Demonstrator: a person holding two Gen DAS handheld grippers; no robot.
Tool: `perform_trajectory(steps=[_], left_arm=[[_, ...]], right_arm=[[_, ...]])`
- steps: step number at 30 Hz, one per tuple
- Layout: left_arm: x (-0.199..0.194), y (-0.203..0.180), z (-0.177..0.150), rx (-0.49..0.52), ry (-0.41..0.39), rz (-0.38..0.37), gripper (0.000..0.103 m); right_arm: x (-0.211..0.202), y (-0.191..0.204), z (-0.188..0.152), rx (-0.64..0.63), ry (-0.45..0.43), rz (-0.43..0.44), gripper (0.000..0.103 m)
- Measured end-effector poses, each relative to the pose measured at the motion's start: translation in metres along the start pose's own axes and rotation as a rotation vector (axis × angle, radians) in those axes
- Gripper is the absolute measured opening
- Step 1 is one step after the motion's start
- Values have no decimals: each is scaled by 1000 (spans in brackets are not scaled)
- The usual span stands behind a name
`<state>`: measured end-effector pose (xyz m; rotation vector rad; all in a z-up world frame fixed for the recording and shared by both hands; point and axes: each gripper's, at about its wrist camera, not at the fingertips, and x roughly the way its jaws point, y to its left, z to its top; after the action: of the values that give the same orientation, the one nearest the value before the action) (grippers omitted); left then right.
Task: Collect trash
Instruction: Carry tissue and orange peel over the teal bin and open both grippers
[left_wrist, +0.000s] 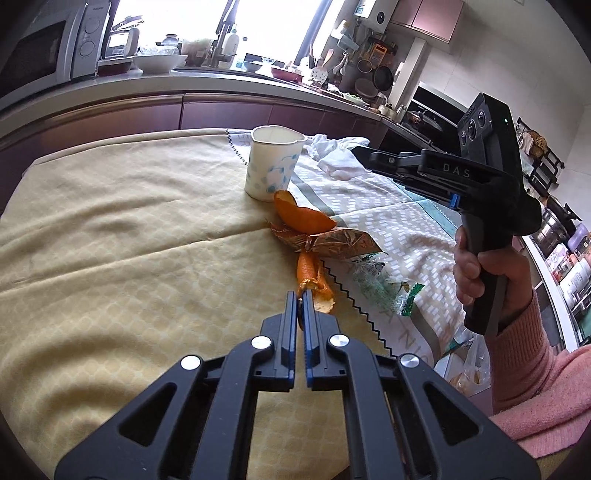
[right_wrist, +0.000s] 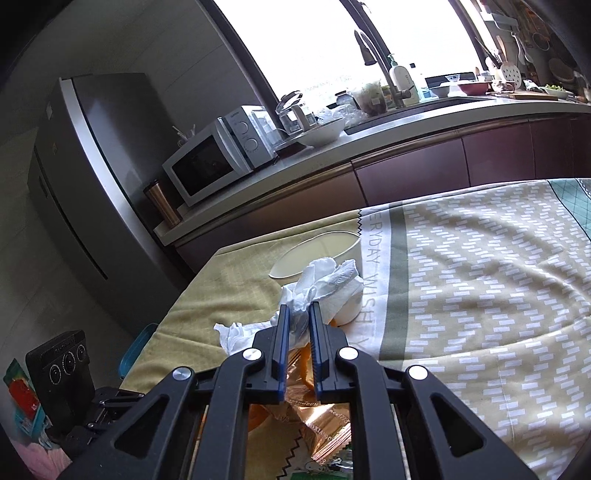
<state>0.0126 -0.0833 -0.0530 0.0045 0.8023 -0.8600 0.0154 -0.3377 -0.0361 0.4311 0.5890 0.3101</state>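
Orange peel (left_wrist: 314, 284) pinched by left tool (left_wrist: 301, 295); right tool (right_wrist: 298, 312) pinches tissue (right_wrist: 321, 280).

kitchen interior. bright, overexposed window (right_wrist: 314, 48) at top centre; tall grey refrigerator (right_wrist: 85, 177) at left; white microwave (right_wrist: 218, 151) on a pale countertop (right_wrist: 406, 122) with maroon cabinet fronts (right_wrist: 406, 173) below; sink faucet (right_wrist: 373, 55) before the window; hanging utensils (left_wrist: 369, 62) upper right; table under yellow and patterned cloths (left_wrist: 110, 240) in the foreground.

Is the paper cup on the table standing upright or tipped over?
Upright: the paper cup stands on its base on the tablecloth, open mouth facing up.
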Motion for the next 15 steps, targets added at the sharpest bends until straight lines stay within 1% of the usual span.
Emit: perform_trajectory(steps=[7, 15], left_arm=[[-29, 13, -7, -6, -34, 62, 4], [-58, 40, -18, -86, -75, 124, 4]], right_arm=[[10, 26, -4, -44, 30, 58, 10], [29, 56, -11, -78, 76, 126, 10]])
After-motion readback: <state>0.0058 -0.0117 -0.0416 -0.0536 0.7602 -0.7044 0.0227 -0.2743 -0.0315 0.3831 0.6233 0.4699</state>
